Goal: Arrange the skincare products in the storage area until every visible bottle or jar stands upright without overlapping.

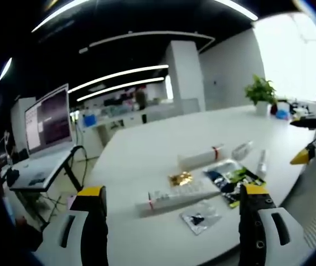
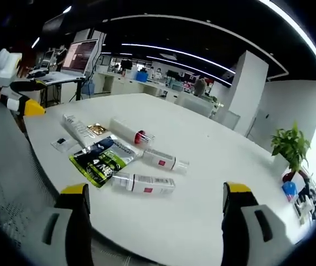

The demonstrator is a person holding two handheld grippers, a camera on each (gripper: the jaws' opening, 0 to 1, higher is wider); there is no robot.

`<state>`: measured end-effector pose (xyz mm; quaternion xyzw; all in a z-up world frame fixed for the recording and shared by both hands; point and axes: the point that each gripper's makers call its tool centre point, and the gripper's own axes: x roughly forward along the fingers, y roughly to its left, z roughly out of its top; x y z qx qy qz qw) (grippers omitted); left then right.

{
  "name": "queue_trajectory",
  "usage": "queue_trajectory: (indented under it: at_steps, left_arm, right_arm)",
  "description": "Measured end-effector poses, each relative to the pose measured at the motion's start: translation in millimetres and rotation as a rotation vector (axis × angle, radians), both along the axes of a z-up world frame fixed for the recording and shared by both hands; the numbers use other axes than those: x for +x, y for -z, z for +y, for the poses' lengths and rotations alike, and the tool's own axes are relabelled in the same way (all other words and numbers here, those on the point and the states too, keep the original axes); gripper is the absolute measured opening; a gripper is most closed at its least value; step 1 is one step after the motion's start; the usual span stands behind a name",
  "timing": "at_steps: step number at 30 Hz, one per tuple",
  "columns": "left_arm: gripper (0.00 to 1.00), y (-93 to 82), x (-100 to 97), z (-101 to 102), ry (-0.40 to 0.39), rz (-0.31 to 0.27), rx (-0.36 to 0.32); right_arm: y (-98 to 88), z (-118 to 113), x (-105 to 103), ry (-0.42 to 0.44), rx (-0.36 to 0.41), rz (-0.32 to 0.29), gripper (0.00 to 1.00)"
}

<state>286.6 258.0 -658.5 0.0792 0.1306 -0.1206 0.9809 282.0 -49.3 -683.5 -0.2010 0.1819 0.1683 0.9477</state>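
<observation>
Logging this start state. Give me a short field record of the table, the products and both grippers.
surface: white table
products: tubes and bottles, all lying flat, e.g. clear bottle, small bottle, red-banded tube, long tube
packets: green-black sachet, gold sachet, silver sachet
upright products: none
left gripper: open, holding nothing
right gripper: open, holding nothing
background: potted plant, laptop

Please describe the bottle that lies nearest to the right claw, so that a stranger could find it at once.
On the white table, right of the green and black packet, lie two clear bottles. It is the nearer bottle, lying on its side; unlike its shorter neighbour, it is closest to the table edge.
</observation>
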Motion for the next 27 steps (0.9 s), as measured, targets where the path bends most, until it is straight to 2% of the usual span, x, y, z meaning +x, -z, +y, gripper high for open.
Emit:
queue_trajectory:
  at_steps: [8,10,12,27]
  left_arm:
    - [0.97,4.1,-2.4,3.7,-0.001,0.014,0.007]
    - [0.97,0.8,-2.5,1.5,0.012,-0.005,0.003]
    - [0.97,4.8,-3.2,2.7,0.008,0.018,0.005]
    - [0.97,6.9,-2.1,6.9,-0.008,0.030,0.021]
  right_arm:
    - [3.2,2.7,-3.8,0.000,-0.026,0.010,1.00]
    - [3.1,0.9,-3.7,0.006,-0.032,0.010,1.00]
    - [4.5,0.9,-4.1,0.007,-0.031,0.021,1.00]
    - [5.4,-2.0,-3.4,0.017,-0.042,0.030,1.00]
